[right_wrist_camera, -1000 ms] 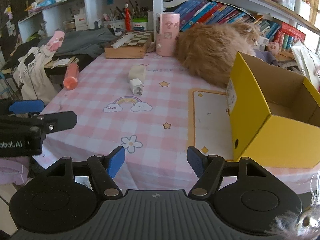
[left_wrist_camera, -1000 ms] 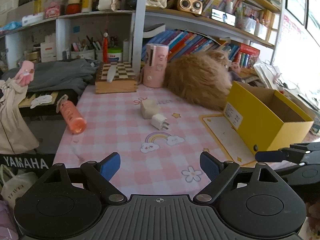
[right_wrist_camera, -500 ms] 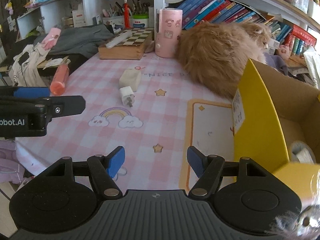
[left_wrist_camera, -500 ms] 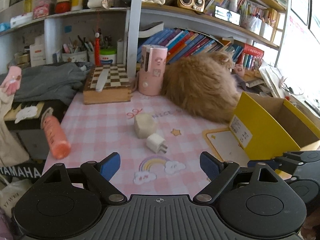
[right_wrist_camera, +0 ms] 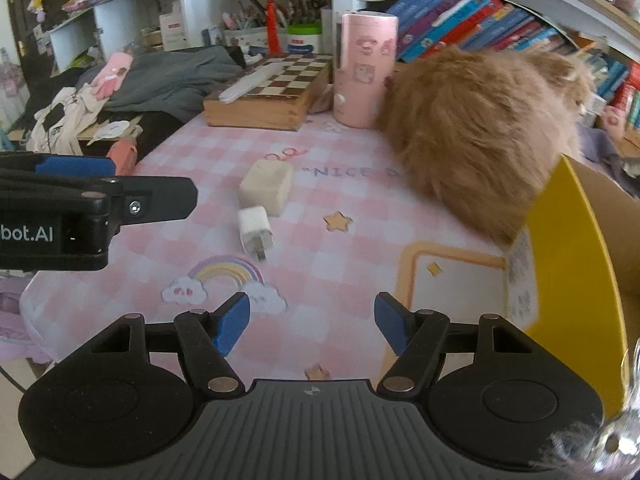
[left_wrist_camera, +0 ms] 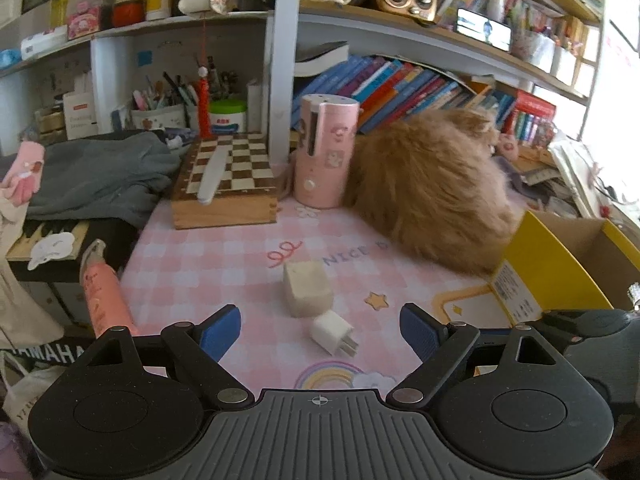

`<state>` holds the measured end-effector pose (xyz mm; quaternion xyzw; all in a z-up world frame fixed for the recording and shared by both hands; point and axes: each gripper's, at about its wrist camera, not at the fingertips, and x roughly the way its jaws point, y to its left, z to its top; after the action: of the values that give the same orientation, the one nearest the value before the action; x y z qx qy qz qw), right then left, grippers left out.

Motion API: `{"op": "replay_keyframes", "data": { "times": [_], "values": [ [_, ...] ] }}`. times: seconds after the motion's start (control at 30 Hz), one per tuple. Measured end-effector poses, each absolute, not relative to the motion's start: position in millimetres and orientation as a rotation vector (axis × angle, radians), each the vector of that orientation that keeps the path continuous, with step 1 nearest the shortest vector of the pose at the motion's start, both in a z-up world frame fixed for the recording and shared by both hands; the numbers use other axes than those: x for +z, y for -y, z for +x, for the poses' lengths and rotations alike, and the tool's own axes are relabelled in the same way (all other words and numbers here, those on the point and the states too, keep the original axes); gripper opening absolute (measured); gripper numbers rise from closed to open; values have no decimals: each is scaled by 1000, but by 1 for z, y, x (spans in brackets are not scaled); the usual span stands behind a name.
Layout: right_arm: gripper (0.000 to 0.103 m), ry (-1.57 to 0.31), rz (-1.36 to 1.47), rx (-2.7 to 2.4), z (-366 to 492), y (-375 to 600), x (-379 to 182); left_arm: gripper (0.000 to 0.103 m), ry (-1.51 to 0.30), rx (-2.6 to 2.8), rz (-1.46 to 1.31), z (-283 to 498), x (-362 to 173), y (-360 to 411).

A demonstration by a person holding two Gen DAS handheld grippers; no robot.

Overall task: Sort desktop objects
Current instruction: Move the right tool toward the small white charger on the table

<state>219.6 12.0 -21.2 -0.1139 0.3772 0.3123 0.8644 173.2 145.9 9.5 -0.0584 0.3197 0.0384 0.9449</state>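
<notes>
Both the left gripper [left_wrist_camera: 320, 330] and the right gripper [right_wrist_camera: 312, 322] hover empty with jaws apart over the pink checked tablecloth [right_wrist_camera: 340, 184]. Beyond lies a white plug [left_wrist_camera: 332, 334], touching a cream cube charger [left_wrist_camera: 307, 289]; farther right stands the yellow box [left_wrist_camera: 554, 276].

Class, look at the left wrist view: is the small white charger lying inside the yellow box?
No, the white charger lies on the pink checked tablecloth, left of the yellow box.
</notes>
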Motion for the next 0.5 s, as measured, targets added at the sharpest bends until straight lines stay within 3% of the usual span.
{"op": "replay_keyframes", "data": {
  "times": [0.5],
  "values": [
    [64,-851,-242,822,264,-80,-50,89,-701,229,-139,197,8,-161]
  ]
}}
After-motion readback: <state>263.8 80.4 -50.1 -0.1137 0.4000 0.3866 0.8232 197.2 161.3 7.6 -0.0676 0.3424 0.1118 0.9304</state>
